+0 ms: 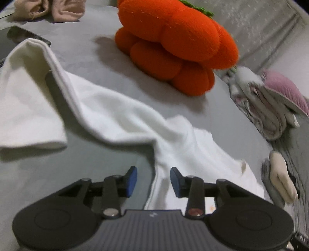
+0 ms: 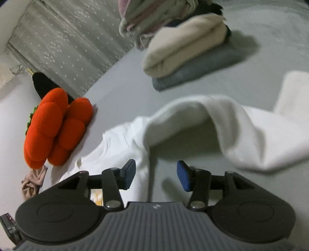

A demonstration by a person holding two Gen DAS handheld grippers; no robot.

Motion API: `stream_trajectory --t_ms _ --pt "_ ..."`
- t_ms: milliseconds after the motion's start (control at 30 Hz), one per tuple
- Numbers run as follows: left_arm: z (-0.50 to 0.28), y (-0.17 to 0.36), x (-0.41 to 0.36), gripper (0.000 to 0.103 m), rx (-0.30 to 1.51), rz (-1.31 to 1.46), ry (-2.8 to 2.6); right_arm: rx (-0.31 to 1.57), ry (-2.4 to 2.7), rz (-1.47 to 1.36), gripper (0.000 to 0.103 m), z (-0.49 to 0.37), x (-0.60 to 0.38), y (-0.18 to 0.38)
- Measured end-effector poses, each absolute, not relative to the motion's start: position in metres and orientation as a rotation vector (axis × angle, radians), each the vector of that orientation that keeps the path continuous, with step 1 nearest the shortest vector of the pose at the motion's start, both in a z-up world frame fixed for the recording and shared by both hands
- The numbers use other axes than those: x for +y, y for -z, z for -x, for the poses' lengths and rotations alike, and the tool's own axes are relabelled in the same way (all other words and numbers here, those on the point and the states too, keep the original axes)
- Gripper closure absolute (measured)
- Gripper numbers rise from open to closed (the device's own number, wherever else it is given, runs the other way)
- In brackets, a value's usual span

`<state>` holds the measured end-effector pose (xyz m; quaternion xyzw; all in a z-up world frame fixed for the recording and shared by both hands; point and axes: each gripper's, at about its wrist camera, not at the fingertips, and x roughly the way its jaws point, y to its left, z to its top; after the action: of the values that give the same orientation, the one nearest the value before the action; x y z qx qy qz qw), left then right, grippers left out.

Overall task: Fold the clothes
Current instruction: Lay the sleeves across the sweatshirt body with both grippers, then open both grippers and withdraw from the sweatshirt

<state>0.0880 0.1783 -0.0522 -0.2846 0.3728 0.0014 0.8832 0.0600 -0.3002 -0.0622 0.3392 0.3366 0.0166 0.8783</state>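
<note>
Both grippers apart & empty over the white garment on the grey bed, mid-fold.

My left gripper (image 1: 153, 181) has its blue pads partly apart w/ nothing pinched; the white garment (image 1: 119, 115) lies just ahead, a raised fold running from 10 o'clock down to 5. My right gripper (image 2: 156, 174) is likewise partway open, cloth edge between the pads but not pressed. To do this well, I'd say: bite a single hem layer at each side, lift both evenly, lay flat w/o dragging wrinkles. Left view alone shows a dark flat item (image 1: 21, 35) at 10 o'clock & a beige cloth (image 1: 48, 9) at 11; right view alone shows the folded stack (image 2: 185, 52) at 1 o'clock. Orange plush (image 1: 173, 44) is in both, clear of the fold.
</note>
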Motion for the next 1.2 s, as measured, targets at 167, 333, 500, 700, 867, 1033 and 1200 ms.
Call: stream_trajectory --t_ms 167,333,500,700,867,1033,1200 --pt "-0.050 0.053 0.183 0.052 0.825 0.619 0.059 0.768 -0.046 -0.685 0.051 -0.025 -0.300 0.058" --pt "-0.017 0.047 0.170 0.011 0.852 0.569 0.139 0.812 -0.057 -0.558 0.040 0.013 -0.284 0.053" --pt "0.017 0.047 0.160 0.001 0.874 0.493 0.160 0.820 -0.053 -0.487 0.010 0.045 -0.270 0.049" --pt "0.051 0.049 0.168 0.001 0.882 0.532 0.189 0.802 -0.053 -0.470 0.003 0.081 -0.264 0.053" --pt "0.080 0.051 0.178 0.001 0.874 0.616 0.186 0.770 -0.037 -0.512 0.002 0.108 -0.266 0.056" --pt "0.109 0.060 0.187 0.001 0.834 0.723 0.189 0.754 0.002 -0.589 0.001 0.129 -0.267 0.060" --pt "0.129 0.066 0.198 0.004 0.820 0.833 0.220 0.742 -0.011 -0.726 0.001 0.151 -0.278 0.061"
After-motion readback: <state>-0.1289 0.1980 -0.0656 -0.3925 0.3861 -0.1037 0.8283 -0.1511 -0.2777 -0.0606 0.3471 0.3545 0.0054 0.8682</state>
